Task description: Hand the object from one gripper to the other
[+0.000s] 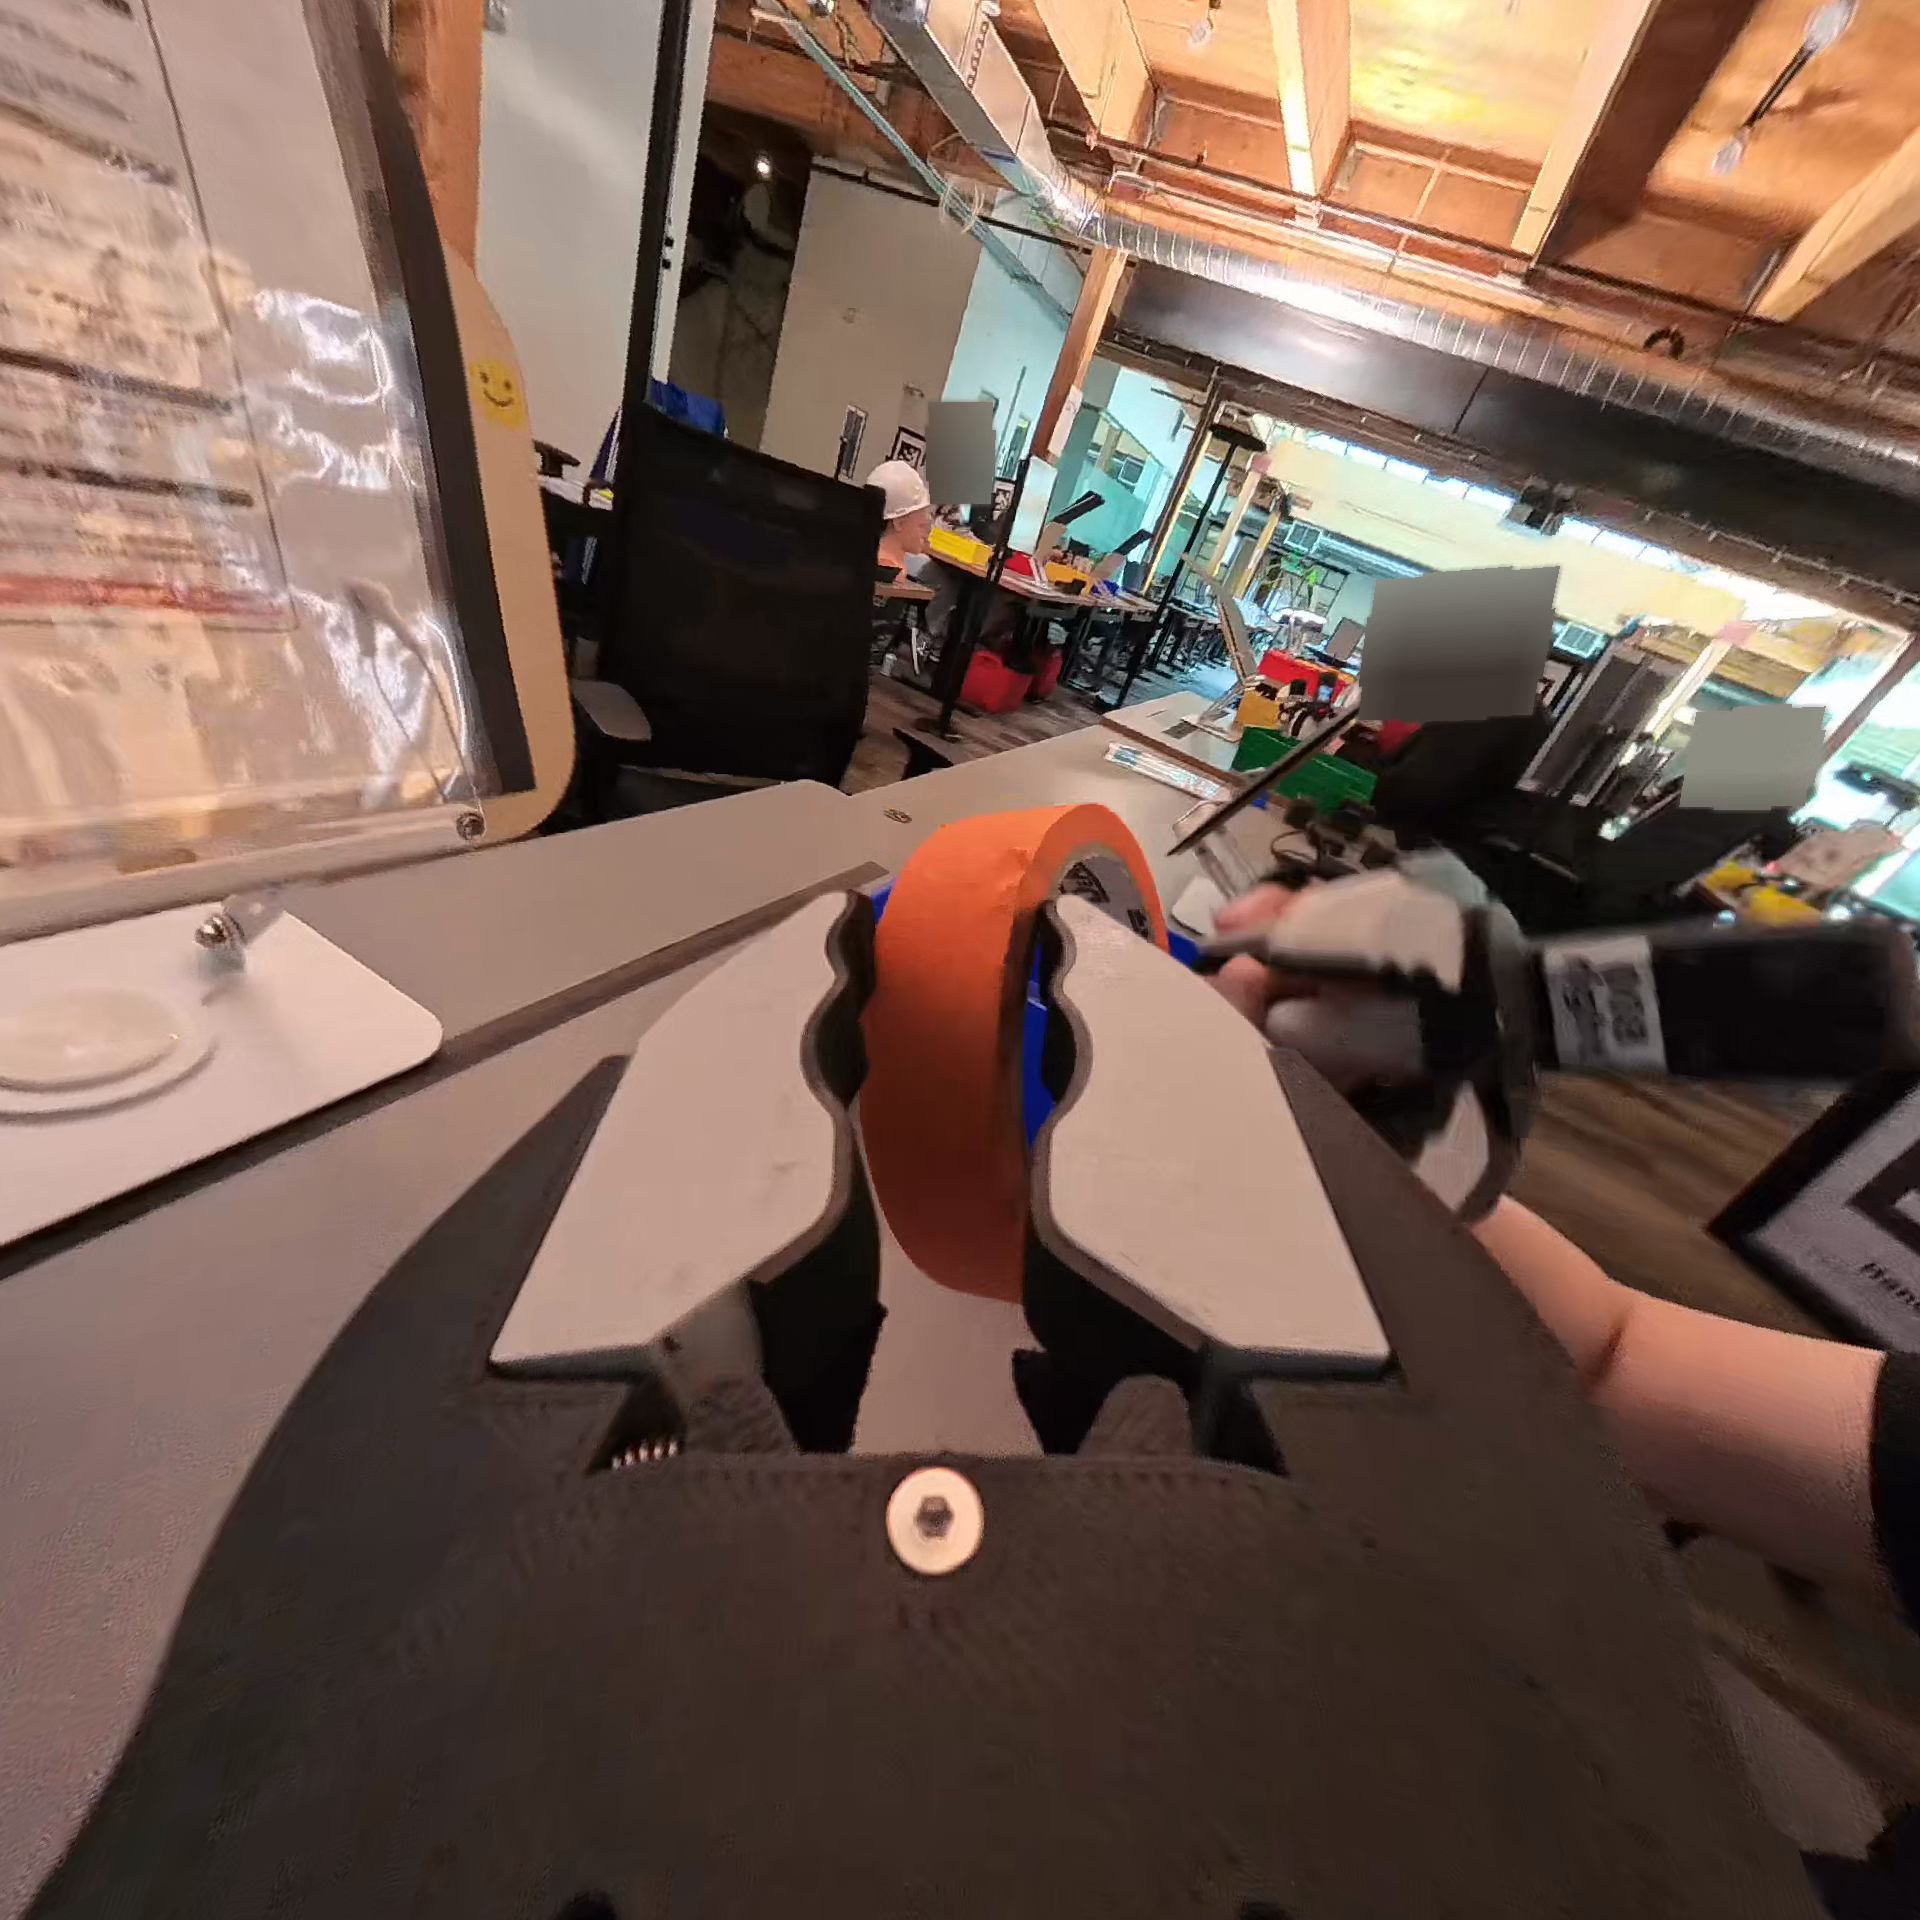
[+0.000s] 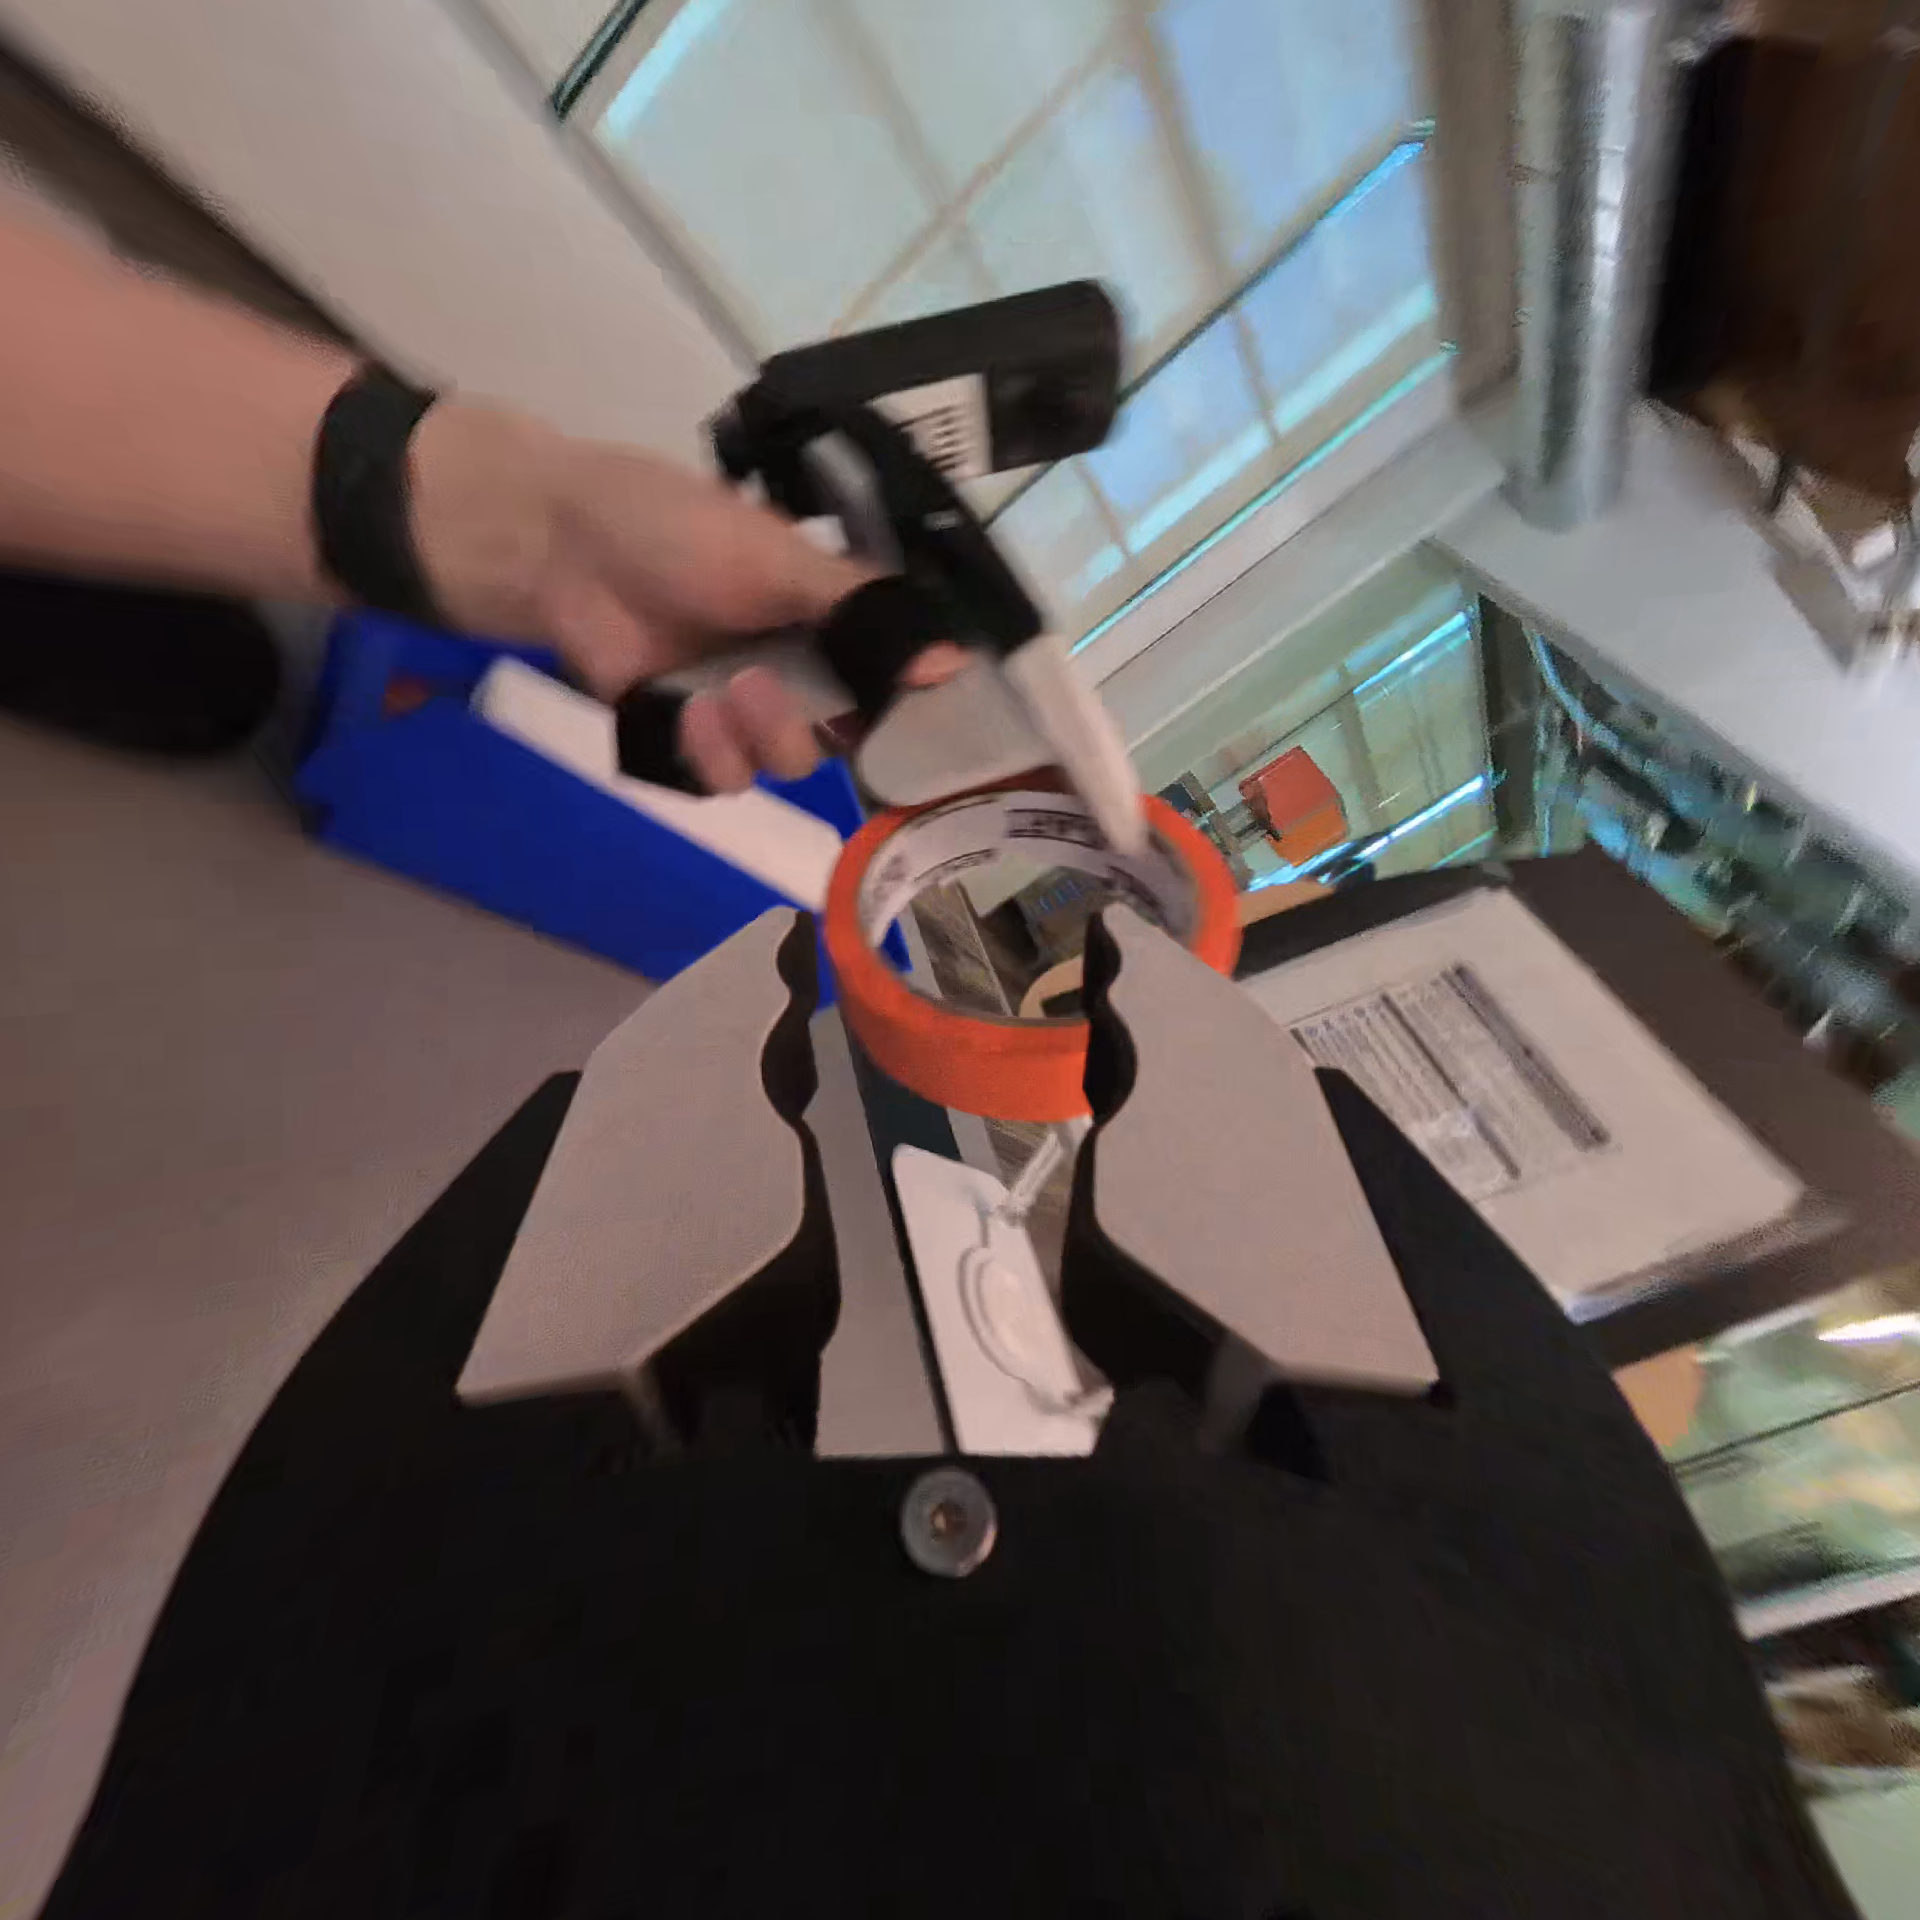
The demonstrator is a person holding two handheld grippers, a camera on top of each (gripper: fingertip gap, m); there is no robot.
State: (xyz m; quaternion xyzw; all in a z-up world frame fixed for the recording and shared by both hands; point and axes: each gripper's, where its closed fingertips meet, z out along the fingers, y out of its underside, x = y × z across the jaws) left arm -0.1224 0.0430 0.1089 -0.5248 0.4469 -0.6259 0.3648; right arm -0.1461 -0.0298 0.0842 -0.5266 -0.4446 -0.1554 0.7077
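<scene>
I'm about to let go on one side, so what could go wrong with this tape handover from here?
1. The orange tape roll is pinched across its width by the left gripper; releasing early could drop it toward the blue bin.
2. The right gripper looks open around the roll's near rim, one finger over the hole: its hold seems unsecured.
3. The right wrist view is motion-blurred; closing mid-motion risks a skewed grasp.
</scene>
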